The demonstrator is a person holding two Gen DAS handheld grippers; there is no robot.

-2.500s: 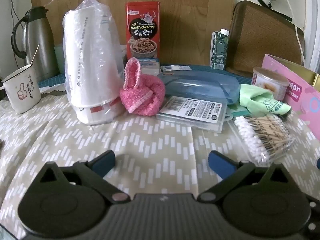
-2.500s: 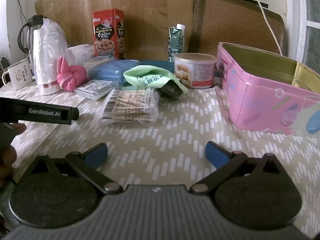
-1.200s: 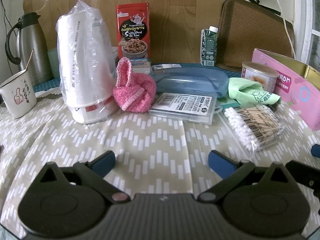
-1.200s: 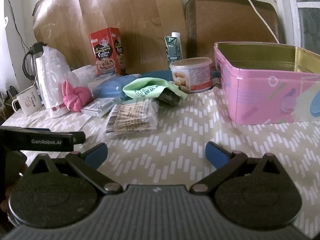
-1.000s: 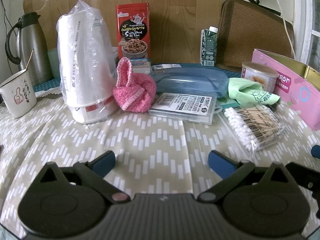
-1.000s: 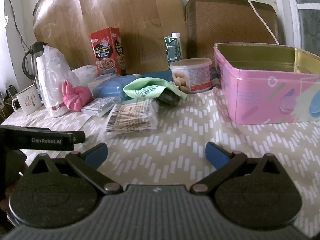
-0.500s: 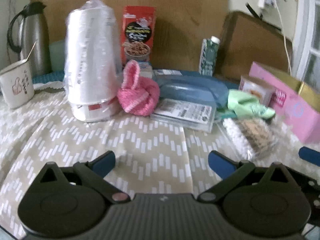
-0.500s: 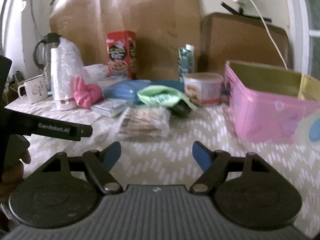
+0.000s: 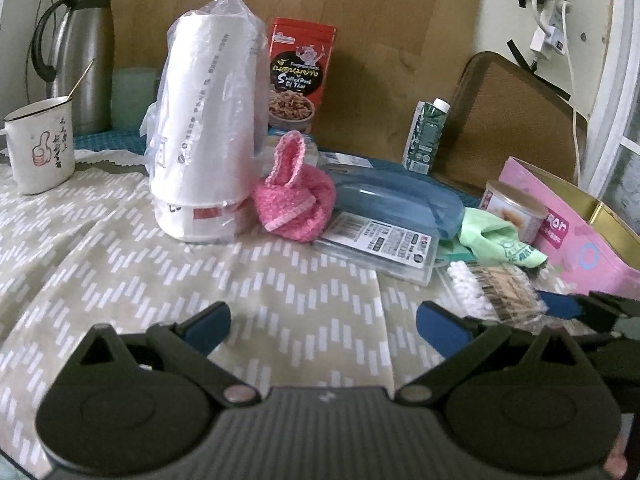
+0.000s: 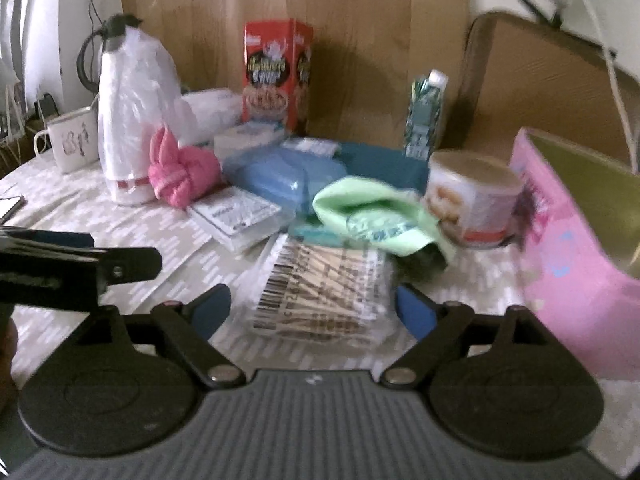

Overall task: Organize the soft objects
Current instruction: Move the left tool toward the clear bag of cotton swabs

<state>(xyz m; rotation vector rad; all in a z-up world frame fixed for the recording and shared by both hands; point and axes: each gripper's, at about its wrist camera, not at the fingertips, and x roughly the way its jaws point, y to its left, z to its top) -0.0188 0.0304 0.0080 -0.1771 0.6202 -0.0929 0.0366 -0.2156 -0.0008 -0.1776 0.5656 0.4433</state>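
The right gripper (image 10: 312, 312), jaws opening and holding nothing, frames the cotton swab packet (image 10: 320, 292) at lower centre, the green cloth (image 10: 380, 212) just above. Only the left view shows the left gripper (image 9: 322, 326) spread empty, the pink knitted pouch (image 9: 294, 196) above it at centre

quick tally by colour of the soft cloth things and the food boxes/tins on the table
pink: 2 - knitted bundle, open tin
green: 2 - cloth, small carton
red: 1 - snack box
white: 1 - round can
total: 6
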